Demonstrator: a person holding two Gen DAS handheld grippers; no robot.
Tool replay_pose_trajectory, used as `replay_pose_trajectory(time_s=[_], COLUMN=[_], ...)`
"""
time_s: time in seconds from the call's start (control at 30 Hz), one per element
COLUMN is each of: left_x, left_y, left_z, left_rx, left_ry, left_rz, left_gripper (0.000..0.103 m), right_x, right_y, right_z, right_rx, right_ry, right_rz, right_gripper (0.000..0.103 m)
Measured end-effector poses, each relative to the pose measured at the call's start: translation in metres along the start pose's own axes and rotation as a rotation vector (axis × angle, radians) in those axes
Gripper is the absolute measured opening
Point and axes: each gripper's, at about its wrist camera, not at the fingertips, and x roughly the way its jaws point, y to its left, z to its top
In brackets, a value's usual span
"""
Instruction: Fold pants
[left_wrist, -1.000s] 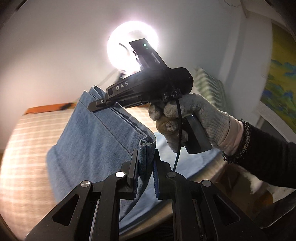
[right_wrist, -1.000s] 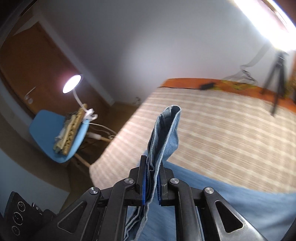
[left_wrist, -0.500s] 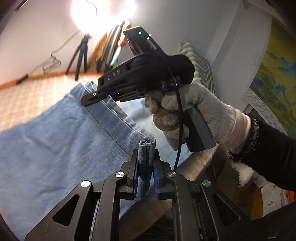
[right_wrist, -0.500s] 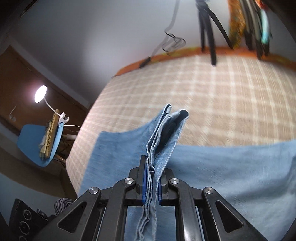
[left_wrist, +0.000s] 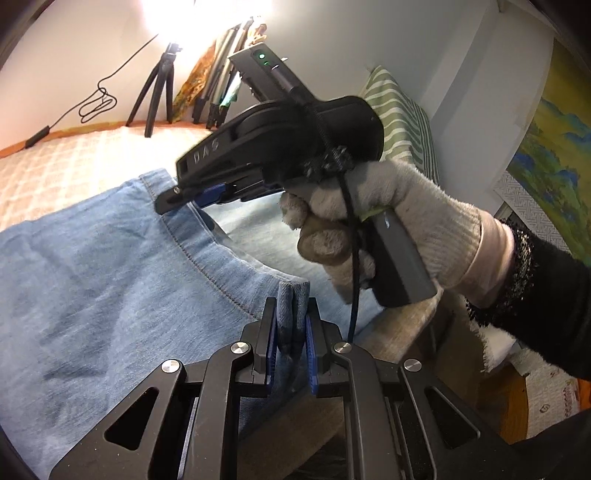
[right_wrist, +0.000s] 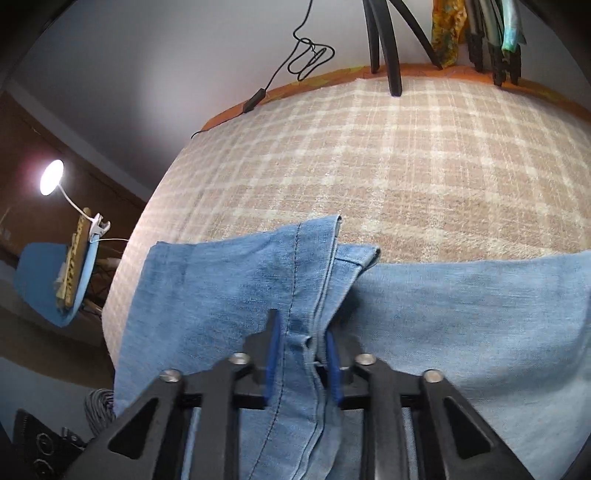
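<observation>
Both grippers, left gripper (left_wrist: 291, 328) and right gripper (right_wrist: 303, 358), have jaws clamped on the hem of the jeans (right_wrist: 461, 306), spread mid-frame across the bed (right_wrist: 388, 158), so the folded layer drops flat.

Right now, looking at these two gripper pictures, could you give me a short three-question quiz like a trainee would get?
1. True or false: the left gripper has denim between its fingers.
2. What do the jeans lie on? A) a bare wooden floor B) a checked bed cover C) a glass table
3. Fill in: the gloved hand holds the right gripper, which pinches the jeans' ____.

Key: 1 true; 2 B; 3 hem.
</observation>
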Motion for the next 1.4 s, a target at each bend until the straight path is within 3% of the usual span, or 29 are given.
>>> replay_pose_trajectory(time_s=[0.07,0.33,0.6,1.4], left_x=[-0.002,0.003,0.034,0.132], left_y=[-0.004,-0.036,-0.078,-0.179], left_z=[0.003,0.02,0.037,0.077], left_rx=[0.0,0.051,0.1,0.227], left_ry=[-0.006,-0.049,-0.049,0.029], left_rz=[-0.005,-0.069,-0.166,-0.361], left_gripper=[0.011,0.011,0.011,0.011], right_x=[-0.006,-0.068,-0.123,-0.226], right_y=[0.002,0.012,-0.014,-0.15], right_z=[0.0,0.006,-0.002,-0.041], right_rx=[0.0,-0.082,-0.105,0.027], right_ry=[-0.027,-0.156,-0.209,-0.255], right_rz=[-0.009,-0.083,-0.196,-0.429], right_gripper=[0.006,0.004,0.004,0.004])
